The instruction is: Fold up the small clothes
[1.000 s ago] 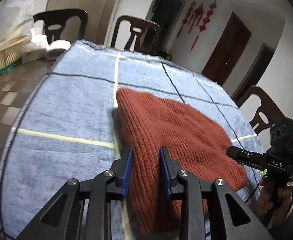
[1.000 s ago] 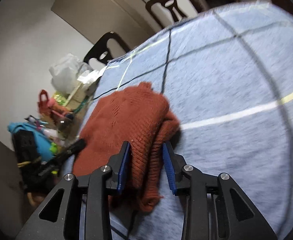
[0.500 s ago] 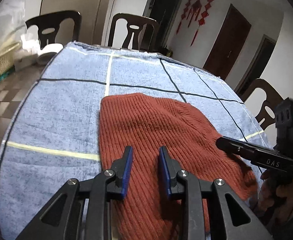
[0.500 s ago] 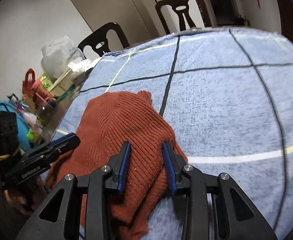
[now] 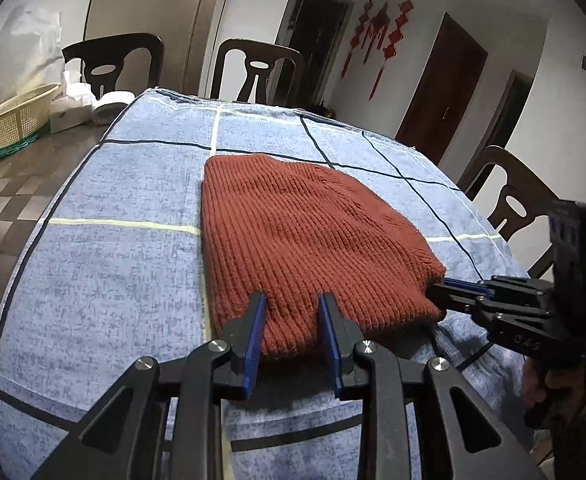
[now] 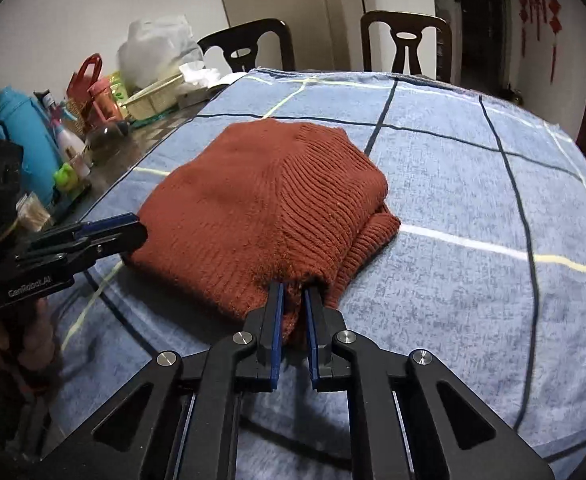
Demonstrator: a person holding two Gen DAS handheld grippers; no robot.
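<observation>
Closing on the near hem of a rust knit garment (image 6: 261,208), the right hand-held gripper (image 6: 292,300) pinches fabric at six o'clock; the left hand-held gripper (image 5: 293,312) straddles the edge unclenched, folding barely begun.

Both fisheye views ride low over the tabletop's near edge, tilted down and facing the far edge's chairs (image 5: 258,68). The left wrist view sits close behind the left gripper (image 5: 293,330), the right wrist view behind the right gripper (image 6: 292,320). Both share the rust-red knitted garment (image 5: 305,240), the blue checked cloth (image 6: 473,184) and each other's gripper.
</observation>
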